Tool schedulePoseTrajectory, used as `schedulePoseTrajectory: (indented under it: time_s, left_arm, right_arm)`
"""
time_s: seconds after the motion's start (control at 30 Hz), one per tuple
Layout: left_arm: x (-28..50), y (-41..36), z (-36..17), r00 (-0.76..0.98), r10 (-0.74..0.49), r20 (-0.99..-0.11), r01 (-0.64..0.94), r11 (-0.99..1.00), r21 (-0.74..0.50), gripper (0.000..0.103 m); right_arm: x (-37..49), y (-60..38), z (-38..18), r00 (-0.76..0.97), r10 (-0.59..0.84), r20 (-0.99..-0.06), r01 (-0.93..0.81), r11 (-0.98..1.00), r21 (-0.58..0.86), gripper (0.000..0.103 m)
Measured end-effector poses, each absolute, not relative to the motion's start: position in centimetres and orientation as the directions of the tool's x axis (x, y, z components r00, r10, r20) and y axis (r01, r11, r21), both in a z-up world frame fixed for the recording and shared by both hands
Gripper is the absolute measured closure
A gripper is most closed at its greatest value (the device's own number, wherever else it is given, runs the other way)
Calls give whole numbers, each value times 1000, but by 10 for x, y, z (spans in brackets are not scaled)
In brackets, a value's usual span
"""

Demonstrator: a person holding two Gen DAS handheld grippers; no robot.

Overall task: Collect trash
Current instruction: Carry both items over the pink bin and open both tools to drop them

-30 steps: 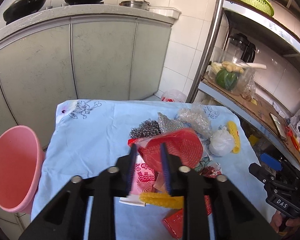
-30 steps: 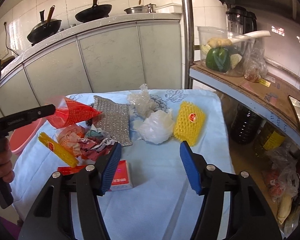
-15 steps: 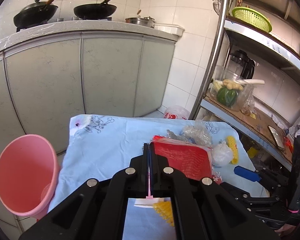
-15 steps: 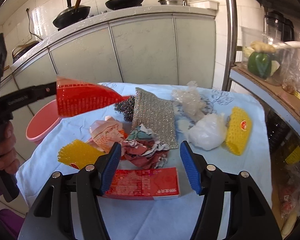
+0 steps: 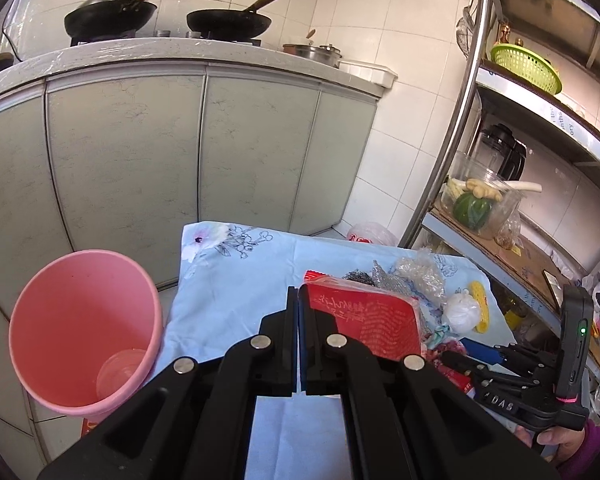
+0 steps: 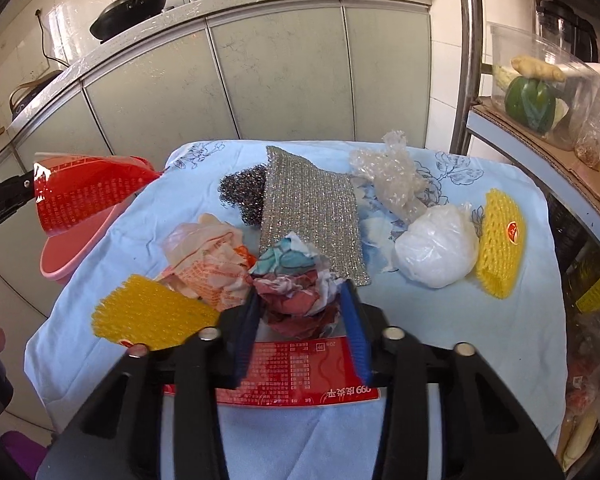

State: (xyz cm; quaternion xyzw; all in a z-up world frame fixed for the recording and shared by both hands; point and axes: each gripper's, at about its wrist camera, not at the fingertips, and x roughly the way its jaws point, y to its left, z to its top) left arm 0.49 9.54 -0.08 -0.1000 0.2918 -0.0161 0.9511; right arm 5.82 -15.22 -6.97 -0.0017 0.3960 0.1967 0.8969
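While left tool grips red wrapper, pink bin stands beside table edge.

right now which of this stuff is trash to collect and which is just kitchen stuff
Job:
red plastic wrapper, in left gripper
crumpled printed paper, between right gripper fingers
pink bin
flat red box

Just there:
two black woks
green basket

Matte black two-finger left gripper and right gripper — silver round screws behind the jaws, ribbed blue pads; purple sleeve.
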Motion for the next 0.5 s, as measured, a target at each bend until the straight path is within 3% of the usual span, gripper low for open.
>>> schedulePoseTrajectory:
  time_s: [0.27,0.5]
  left_arm:
    - [-14,134,8,862,-34,-506,-89,972,-217,103]
    - [-40,192,18,878,110,-465,-222,955,-194,103]
  right_arm:
    - [44,-150,-24,697,344,-629,-359,927,109,73]
    - [47,-89,11,669,473,-573,-500,857,124,73]
